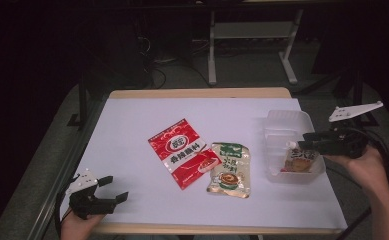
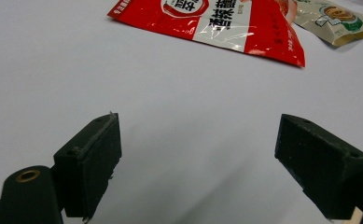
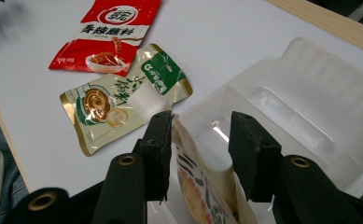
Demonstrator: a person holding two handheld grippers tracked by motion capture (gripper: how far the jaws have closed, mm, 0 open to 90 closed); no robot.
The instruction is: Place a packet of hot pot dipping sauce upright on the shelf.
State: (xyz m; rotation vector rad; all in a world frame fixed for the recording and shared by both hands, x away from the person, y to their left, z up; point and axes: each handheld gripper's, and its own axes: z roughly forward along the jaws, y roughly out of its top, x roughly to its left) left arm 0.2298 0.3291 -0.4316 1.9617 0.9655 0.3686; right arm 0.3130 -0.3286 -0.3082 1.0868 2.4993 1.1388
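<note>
The left gripper (image 1: 113,189) rests with jaws wide apart, the glossy red packet (image 1: 183,152) and cream pouch (image 1: 229,169) ahead of it. The right gripper (image 3: 200,140) has jaws parted around a floppy orange sachet (image 3: 202,186) standing in the clear plastic tub (image 1: 282,125); it could tip out.

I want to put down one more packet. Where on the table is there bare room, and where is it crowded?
Free: the far strip behind the red packet, and the left side between it and the left gripper. Crowded: the middle, where the red packet and the green packet touch, and the right, where the right gripper hangs over the clear tray holding an orange packet.
</note>
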